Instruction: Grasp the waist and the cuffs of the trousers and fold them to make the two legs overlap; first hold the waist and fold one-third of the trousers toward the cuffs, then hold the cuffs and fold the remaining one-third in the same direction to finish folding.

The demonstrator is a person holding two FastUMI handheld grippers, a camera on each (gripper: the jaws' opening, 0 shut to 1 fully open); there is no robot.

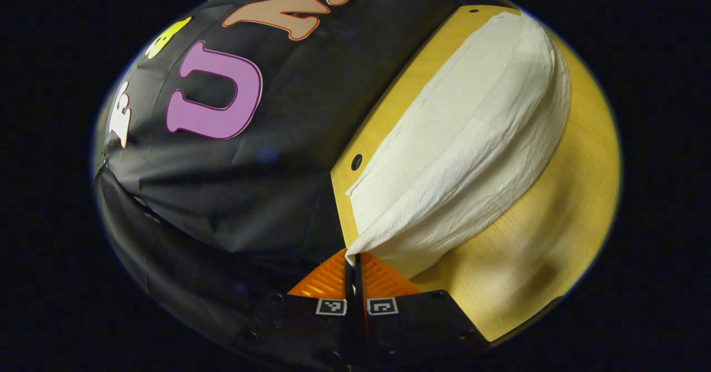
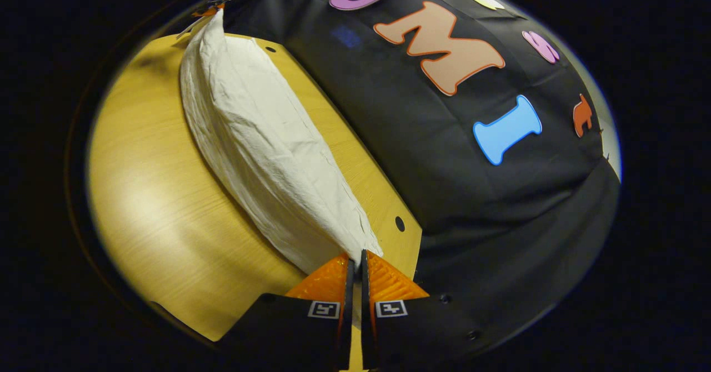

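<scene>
Left hand-held gripper (image 1: pixel 354 264) and right hand-held gripper (image 2: pixel 355 261) each pinched one end of the white trousers (image 1: pixel 461 139) above the bench (image 1: pixel 555 222), the right gripper view catching the other gripper far off.

A light wooden table (image 1: pixel 555 211) with small dark holes near its edge stands just against the booth's black cloth wall (image 2: pixel 500 205), which hangs creased.
</scene>
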